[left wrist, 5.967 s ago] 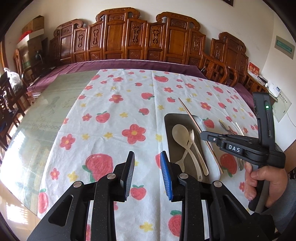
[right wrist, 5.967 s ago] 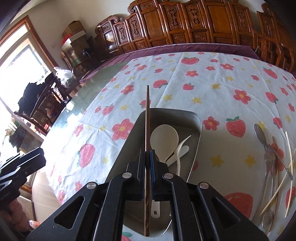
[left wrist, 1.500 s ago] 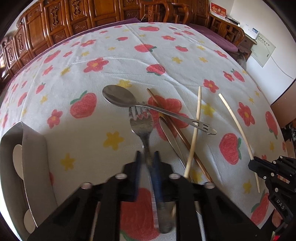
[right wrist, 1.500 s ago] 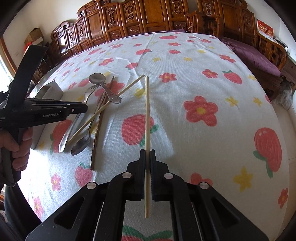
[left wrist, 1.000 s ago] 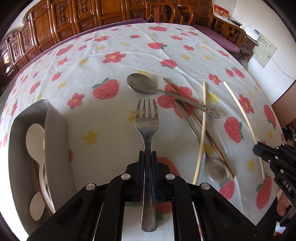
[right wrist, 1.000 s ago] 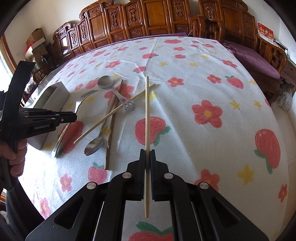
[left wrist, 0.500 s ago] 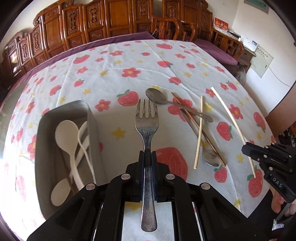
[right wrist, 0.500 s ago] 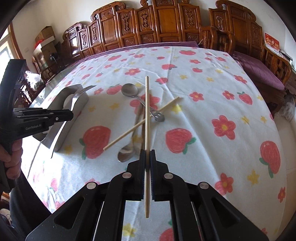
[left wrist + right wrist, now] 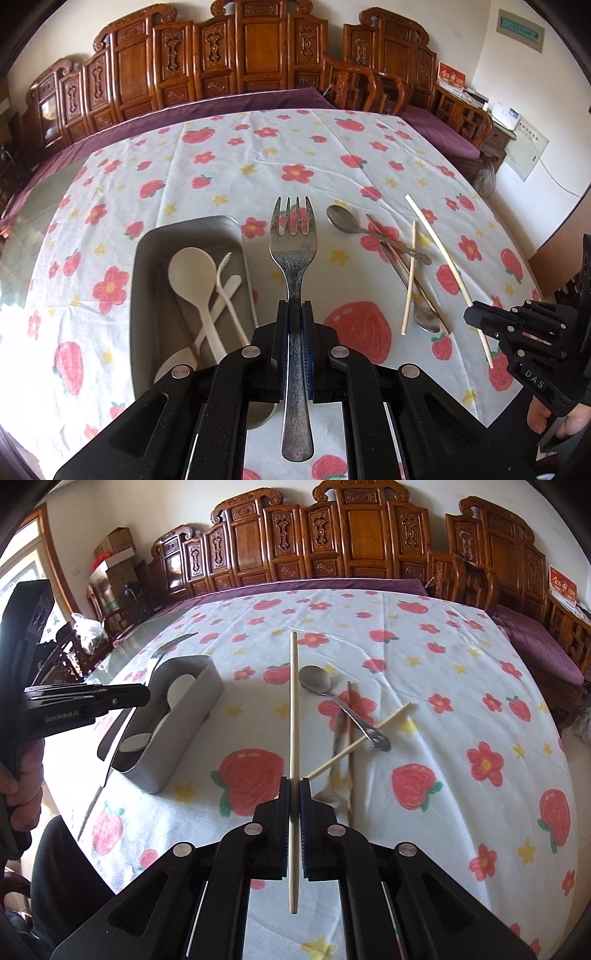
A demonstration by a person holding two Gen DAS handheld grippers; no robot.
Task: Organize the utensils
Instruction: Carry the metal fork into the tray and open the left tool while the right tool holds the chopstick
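My left gripper (image 9: pixel 294 314) is shut on a metal fork (image 9: pixel 293 243), held above the table just right of the grey metal tray (image 9: pixel 147 295). The tray holds a white spoon (image 9: pixel 195 273) and other white plastic utensils. My right gripper (image 9: pixel 294 788) is shut on a pale bamboo chopstick (image 9: pixel 293 701), lifted above the cloth; it also shows in the left wrist view (image 9: pixel 439 251). On the cloth lie a metal spoon (image 9: pixel 317 683), another pale chopstick (image 9: pixel 362 738), a dark wooden chopstick (image 9: pixel 349 746) and a second metal spoon (image 9: pixel 424 317).
A strawberry-and-flower tablecloth (image 9: pixel 258 155) covers the table, with bare glass at the left (image 9: pixel 22 221). Carved wooden chairs (image 9: pixel 258 55) line the far side. The table's right edge drops off near a wall (image 9: pixel 535 110).
Both grippers have lifted and pulled back toward me. The fork has moved left toward the tray. The chopstick has risen off the cloth and swung toward the tray side.
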